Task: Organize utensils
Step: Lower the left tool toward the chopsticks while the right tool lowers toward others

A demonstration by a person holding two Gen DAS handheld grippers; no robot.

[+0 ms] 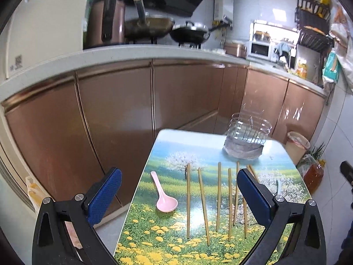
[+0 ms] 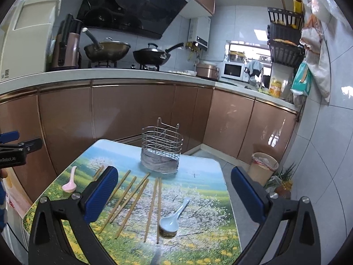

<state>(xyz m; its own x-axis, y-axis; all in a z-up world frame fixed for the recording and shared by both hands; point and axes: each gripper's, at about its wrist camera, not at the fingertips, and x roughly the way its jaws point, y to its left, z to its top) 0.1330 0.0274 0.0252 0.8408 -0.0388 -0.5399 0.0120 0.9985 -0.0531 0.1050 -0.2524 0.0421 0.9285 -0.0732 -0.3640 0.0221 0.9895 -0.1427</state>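
So you hadn't picked anything yet: both grippers, left [image 1: 178,196] and right [image 2: 174,196], hung empty with fingers spread over the table [image 2: 198,176], chopsticks [image 2: 132,194] and spoons loose before the wire holder [image 2: 162,148]; next, pinch one chopstick.

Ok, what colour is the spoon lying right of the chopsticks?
Pale blue; the spoon shows best in the right wrist view, beside the chopsticks.
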